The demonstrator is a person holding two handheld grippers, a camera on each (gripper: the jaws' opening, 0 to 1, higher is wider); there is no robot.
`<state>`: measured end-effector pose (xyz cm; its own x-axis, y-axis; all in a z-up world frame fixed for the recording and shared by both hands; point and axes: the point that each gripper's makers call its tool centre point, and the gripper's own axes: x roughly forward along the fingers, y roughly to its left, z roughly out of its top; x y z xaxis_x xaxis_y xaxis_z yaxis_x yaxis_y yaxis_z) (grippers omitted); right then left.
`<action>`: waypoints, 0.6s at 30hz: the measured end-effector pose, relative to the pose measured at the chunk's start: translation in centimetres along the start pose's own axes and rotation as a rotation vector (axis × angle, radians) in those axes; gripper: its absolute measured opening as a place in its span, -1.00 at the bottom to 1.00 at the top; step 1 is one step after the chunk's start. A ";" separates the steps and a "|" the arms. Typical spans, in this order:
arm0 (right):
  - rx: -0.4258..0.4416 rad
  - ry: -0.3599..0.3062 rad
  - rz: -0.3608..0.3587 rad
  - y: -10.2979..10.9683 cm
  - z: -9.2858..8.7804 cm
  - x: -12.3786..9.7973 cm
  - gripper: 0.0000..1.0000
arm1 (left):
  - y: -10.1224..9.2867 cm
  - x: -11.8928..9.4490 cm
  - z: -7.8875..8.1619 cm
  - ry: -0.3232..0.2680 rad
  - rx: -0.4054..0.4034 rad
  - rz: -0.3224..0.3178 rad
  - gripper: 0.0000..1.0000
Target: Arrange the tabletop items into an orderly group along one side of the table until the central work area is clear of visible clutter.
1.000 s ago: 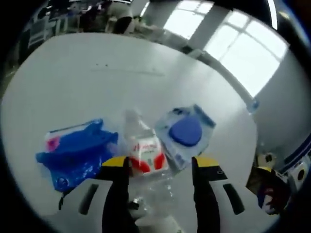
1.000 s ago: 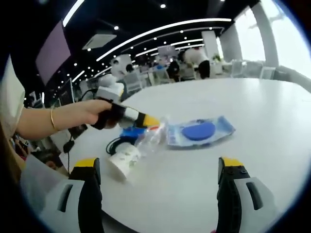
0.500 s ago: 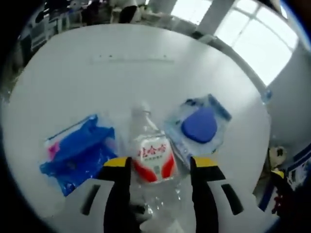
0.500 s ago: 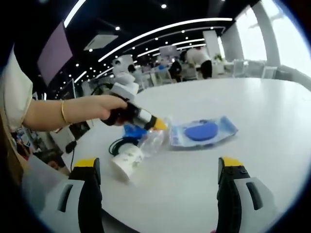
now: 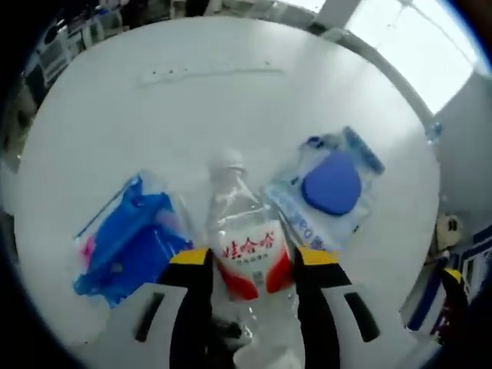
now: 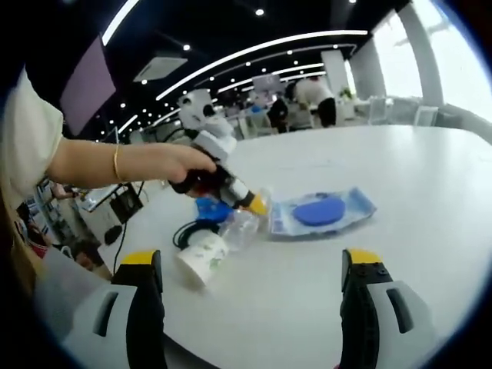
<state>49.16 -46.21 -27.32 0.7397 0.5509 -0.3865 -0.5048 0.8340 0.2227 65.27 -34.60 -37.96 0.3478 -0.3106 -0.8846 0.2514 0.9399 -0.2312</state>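
A: Three things lie on the white table (image 5: 154, 115) in the left gripper view. Farthest left is a blue packet (image 5: 127, 246) in clear wrap with a pink patch at its end. In the middle is a clear plastic bottle (image 5: 246, 238) with a red and white label, lying on its side with its white cap pointing away from the camera. To the right is a clear pouch (image 5: 330, 188) with a round blue pad inside.

B: And the left gripper (image 5: 246, 265)?

A: Its yellow-tipped jaws stand narrow, one on each side of the bottle at the label. They look to press the bottle's sides, so I read it as gripped. The blue packet lies just beside the left jaw, the pouch just beside the right one.

B: What about the right gripper view?

A: From the left: a person's bare forearm with a gold bangle, the hand (image 6: 165, 163) wrapped round the left gripper (image 6: 254, 206), whose yellow tip points down at the bottle (image 6: 240, 223). Below that, a paper cup (image 6: 198, 257) lies on its side at the bottle's near end, with a black cable (image 6: 183, 231) looped next to it. The blue packet (image 6: 211, 209) peeks out behind the bottle. Further right the pouch (image 6: 323, 211) lies flat on the table (image 6: 430, 184), apart from the cup.

B: The right gripper (image 6: 250, 265) itself?

A: Jaws spread wide with nothing between them, raised at the near edge of the table, well apart from the items. Behind the table is an office with ceiling light strips.
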 end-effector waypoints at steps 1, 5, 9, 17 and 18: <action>-0.006 -0.002 0.000 0.0 0.0 0.0 0.91 | 0.2 0.0 0.1 0.011 -0.018 0.004 -0.22; -0.019 0.010 0.005 0.2 -0.1 0.1 0.92 | 0.2 0.2 0.2 0.038 -0.025 0.023 -0.22; -0.024 0.010 0.015 0.4 -0.1 0.1 0.92 | 0.3 0.6 0.0 0.094 -0.100 0.053 -0.24; -0.103 0.039 0.005 0.8 -0.5 0.3 0.94 | 0.6 1.2 -0.2 0.172 -0.186 0.068 -0.24; -0.112 0.044 0.005 0.8 -0.6 0.4 0.94 | 0.7 1.1 -0.2 0.170 -0.197 0.072 -0.24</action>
<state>48.72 -45.33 -27.84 0.7181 0.5509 -0.4253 -0.5565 0.8215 0.1243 65.64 -34.28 -39.21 0.1976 -0.2295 -0.9530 0.0455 0.9733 -0.2249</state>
